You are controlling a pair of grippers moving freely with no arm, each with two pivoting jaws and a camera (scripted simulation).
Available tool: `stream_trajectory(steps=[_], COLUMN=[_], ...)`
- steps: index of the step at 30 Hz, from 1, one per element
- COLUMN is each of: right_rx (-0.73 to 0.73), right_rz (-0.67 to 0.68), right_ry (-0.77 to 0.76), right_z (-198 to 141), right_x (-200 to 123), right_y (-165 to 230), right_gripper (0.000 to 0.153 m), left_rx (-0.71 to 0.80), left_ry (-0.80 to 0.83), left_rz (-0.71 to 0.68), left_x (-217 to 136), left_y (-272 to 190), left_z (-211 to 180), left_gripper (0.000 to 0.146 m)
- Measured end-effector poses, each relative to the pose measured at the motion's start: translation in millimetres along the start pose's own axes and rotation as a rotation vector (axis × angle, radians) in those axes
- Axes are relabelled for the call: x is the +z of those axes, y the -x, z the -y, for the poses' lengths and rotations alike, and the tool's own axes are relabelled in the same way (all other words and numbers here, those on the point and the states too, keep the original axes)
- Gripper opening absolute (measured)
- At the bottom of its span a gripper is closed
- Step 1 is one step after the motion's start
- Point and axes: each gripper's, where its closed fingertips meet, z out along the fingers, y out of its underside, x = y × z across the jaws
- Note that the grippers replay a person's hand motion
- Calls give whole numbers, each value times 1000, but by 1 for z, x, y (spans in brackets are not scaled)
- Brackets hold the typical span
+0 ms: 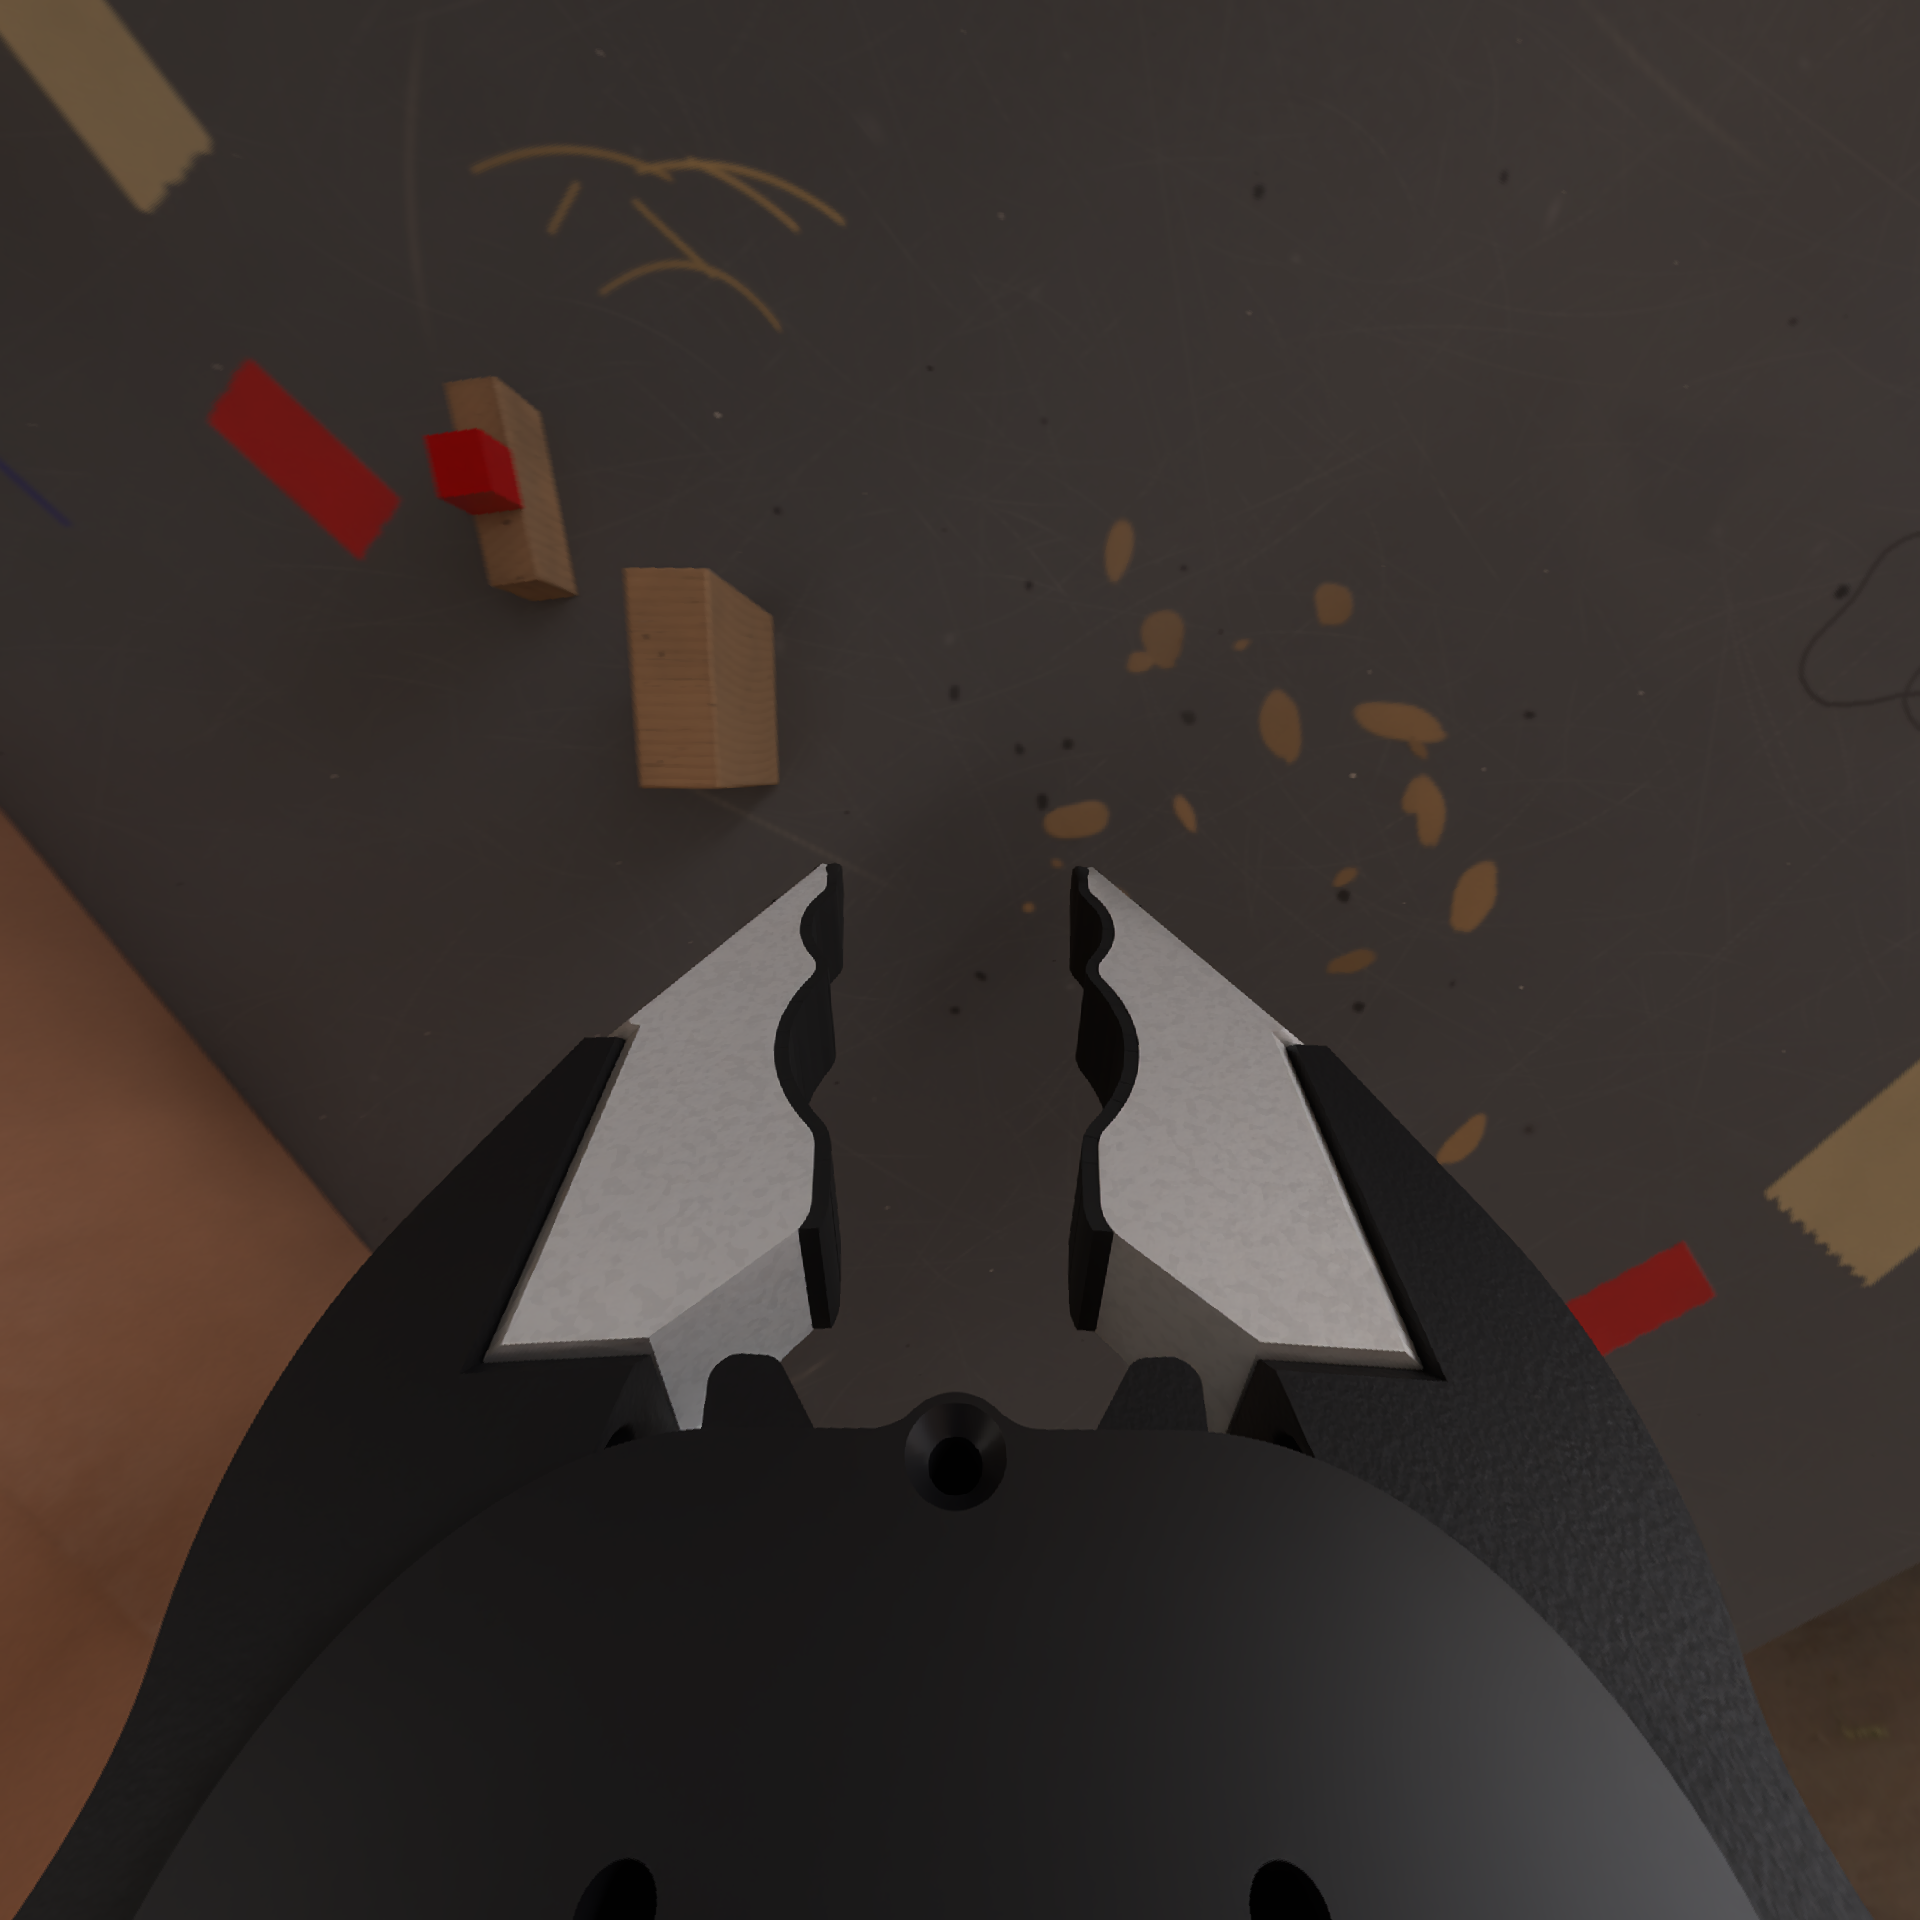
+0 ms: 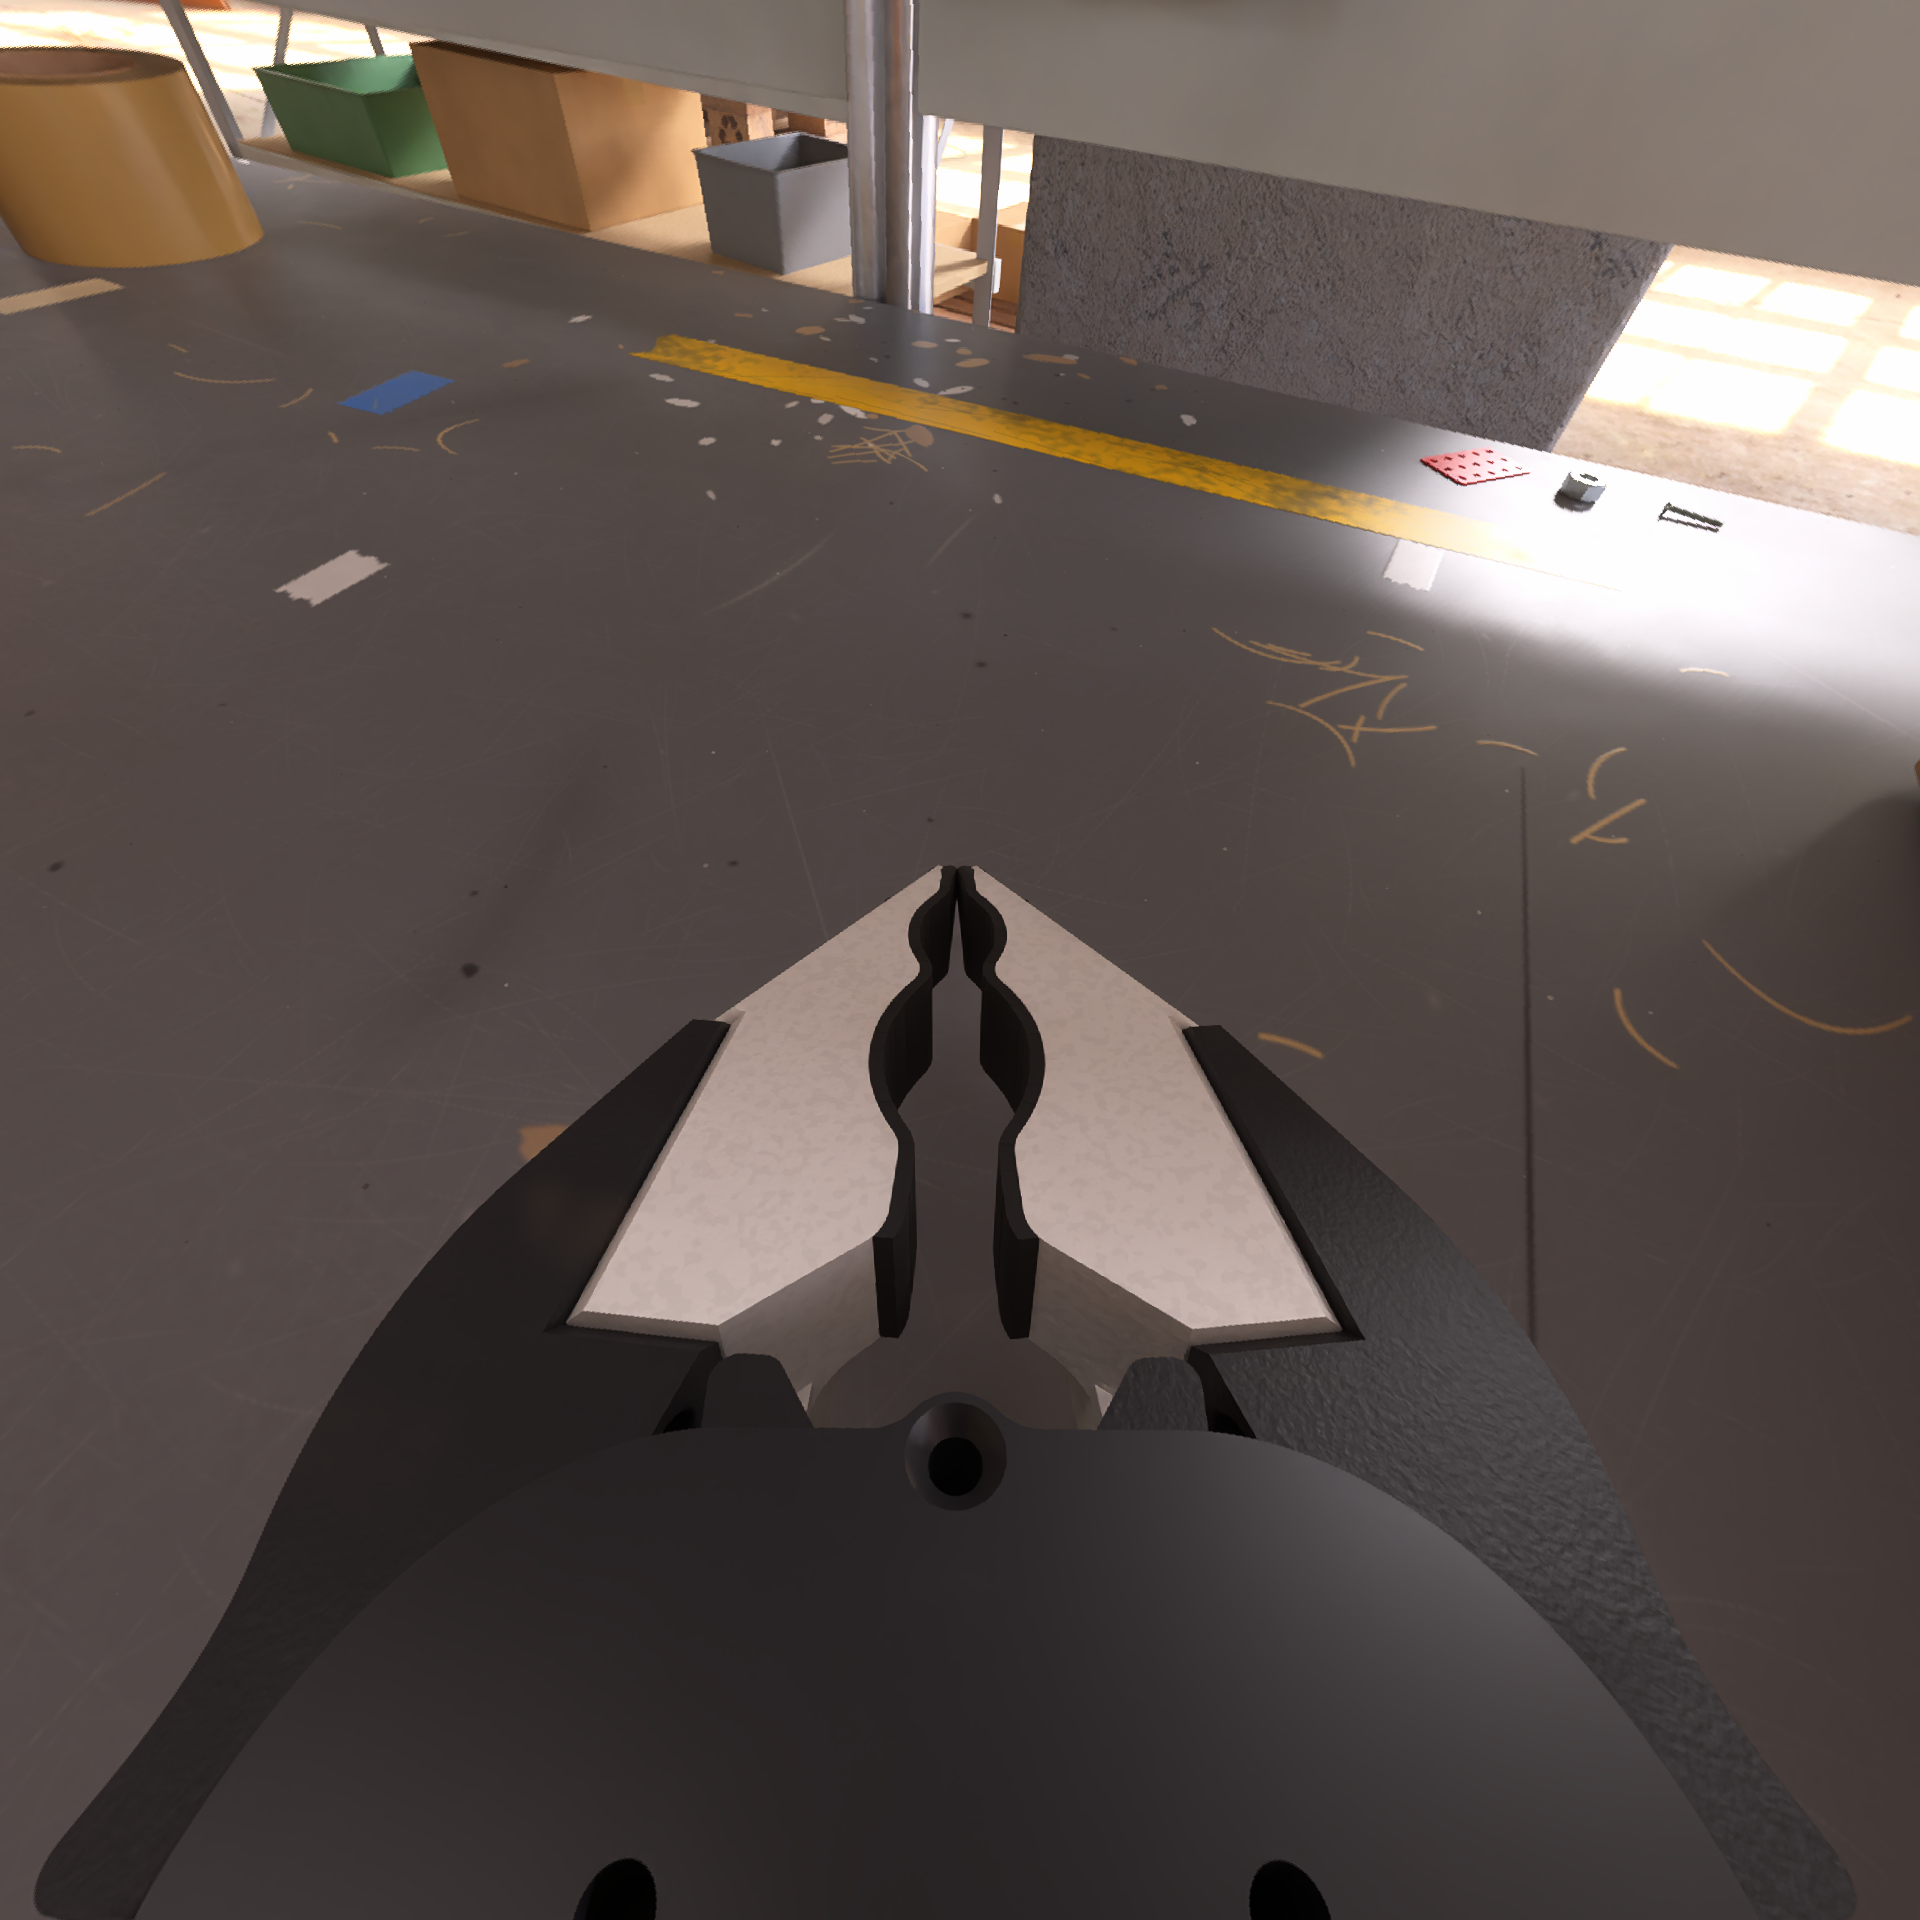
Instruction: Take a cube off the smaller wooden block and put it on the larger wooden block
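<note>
Spread and empty, the left gripper (image 1: 956,883) hangs with the red cube (image 1: 473,470) ahead-left on the smaller block (image 1: 514,488). Seemingly light and rigid; pinch its flat sides. Right gripper (image 2: 956,878): pressed together.

I see a bright red cube (image 1: 473,470) against a tan, faintly lined smaller wooden block (image 1: 516,490); the larger wooden block (image 1: 698,677) is the same tan. My counter (image 1: 1143,416) is dark grey, flecked ochre, with a yellow stripe (image 2: 1039,426) and a blue patch (image 2: 396,392).
</note>
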Motion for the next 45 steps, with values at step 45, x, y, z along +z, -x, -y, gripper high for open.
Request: stream_trajectory(steps=[45], right_rx=[-23], right_rz=[14], right_ry=[3], right_z=[0], right_x=[-3], right_y=[3], right_gripper=[0], left_rx=[-132], left_ry=[61], left_rz=[45], left_x=[78], left_y=[114], left_z=[65], left_gripper=[32])
